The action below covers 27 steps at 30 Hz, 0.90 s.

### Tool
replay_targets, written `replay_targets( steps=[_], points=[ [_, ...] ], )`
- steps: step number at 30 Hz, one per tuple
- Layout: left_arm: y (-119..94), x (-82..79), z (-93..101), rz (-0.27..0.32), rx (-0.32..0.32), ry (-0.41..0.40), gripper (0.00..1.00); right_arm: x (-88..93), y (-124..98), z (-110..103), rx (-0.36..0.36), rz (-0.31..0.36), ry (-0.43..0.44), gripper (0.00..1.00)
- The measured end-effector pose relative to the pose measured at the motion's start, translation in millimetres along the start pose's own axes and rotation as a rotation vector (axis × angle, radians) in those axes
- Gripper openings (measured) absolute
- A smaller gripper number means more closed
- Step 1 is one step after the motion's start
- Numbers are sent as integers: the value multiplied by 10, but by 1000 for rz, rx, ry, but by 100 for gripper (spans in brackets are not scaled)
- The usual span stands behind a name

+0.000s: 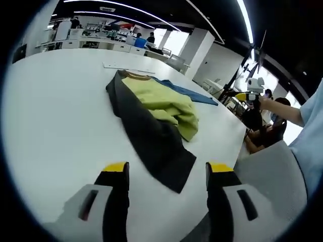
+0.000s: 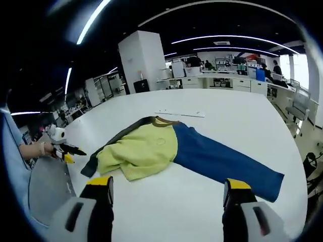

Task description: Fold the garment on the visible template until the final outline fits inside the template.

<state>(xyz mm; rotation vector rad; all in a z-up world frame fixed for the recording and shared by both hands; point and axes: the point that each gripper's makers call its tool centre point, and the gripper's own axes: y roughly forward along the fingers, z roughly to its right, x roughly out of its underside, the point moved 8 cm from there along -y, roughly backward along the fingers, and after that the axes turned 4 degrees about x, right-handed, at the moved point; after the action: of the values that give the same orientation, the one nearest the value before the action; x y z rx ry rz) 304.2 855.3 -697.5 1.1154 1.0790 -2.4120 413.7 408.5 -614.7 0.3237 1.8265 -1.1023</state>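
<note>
A long-sleeved garment lies on the white table. Its yellow-green body is bunched up, with a dark grey sleeve stretching toward my left gripper. The left gripper is open, and the grey cuff lies between and just beyond its yellow tips. In the right gripper view the yellow-green body lies left of centre, and a blue sleeve runs out to the right. My right gripper hangs open above bare table, short of the garment. A thin pale strip lies on the table past the collar.
A person's hand holds the other gripper off the table's right edge, and a pale blue sleeve shows there. Desks and people fill the office behind. The table's edge curves close to the blue cuff.
</note>
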Motion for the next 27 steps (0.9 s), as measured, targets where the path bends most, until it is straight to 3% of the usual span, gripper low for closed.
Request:
replay_targets(
  steps=[4,11,27],
  points=[
    [35,86,55,-45,-7,2,55,-10,5,3,-6,-3,-5,90],
    [53,168,117,-90,-4,-26,40,-24,22,-8,-21,-4,-15,88],
    [153,218,158,-138,-25,5,16,-1,14,-6,-44,-1,-12,84]
  ],
)
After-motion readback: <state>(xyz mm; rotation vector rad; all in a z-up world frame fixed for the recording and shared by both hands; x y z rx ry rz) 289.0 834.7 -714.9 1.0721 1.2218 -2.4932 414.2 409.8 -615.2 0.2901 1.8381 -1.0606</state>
